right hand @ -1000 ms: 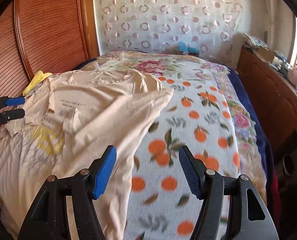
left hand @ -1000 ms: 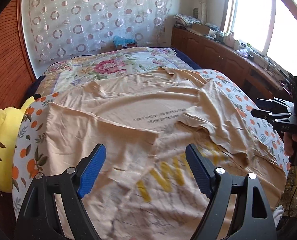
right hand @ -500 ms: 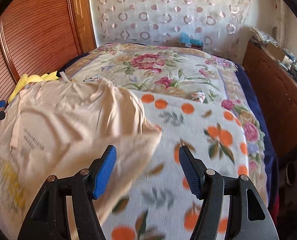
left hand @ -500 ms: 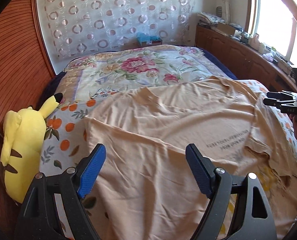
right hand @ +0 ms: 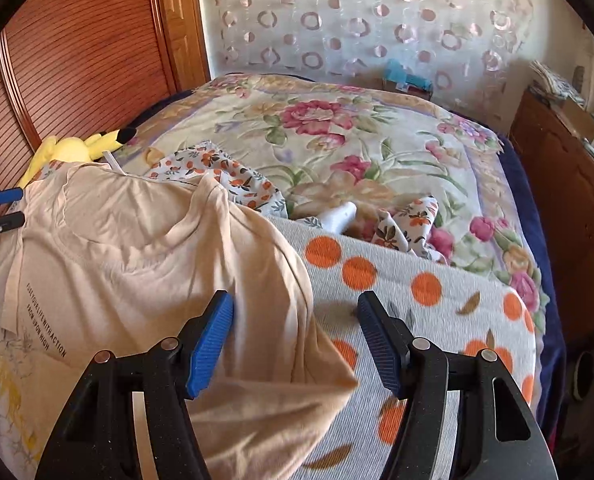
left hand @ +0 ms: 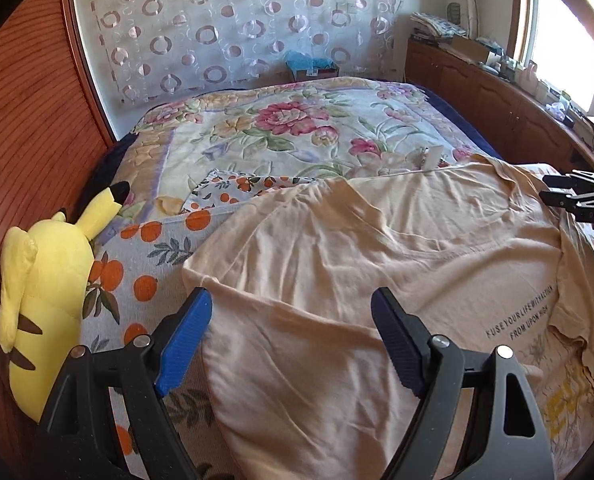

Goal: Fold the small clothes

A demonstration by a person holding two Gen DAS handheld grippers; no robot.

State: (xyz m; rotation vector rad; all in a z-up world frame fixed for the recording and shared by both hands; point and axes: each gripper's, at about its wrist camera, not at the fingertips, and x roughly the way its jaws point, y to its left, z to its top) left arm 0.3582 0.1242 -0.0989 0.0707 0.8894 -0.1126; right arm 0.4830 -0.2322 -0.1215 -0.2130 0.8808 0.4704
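A beige T-shirt (left hand: 377,264) with black lettering and a yellow print lies spread on the bed; it also shows in the right wrist view (right hand: 145,264). My left gripper (left hand: 293,340) is open and empty, hovering over the shirt's left sleeve and side. My right gripper (right hand: 295,340) is open and empty above the shirt's right sleeve edge. The right gripper also shows at the right edge of the left wrist view (left hand: 577,196). The left gripper's fingertips (right hand: 1,196) show at the left edge of the right wrist view.
A yellow plush toy (left hand: 45,280) lies at the bed's left edge against the wooden wall (left hand: 25,120). The orange-print blanket (right hand: 437,300) covers the near bed, a floral quilt (left hand: 297,128) the far part. A small patterned garment (right hand: 409,224) lies there. Wooden cabinets (left hand: 497,100) run along the right.
Both grippers have moved toward the shirt's upper end, so sleeves and collar now fill the views. The left view swung left and the plush toy came in. Both stay open.
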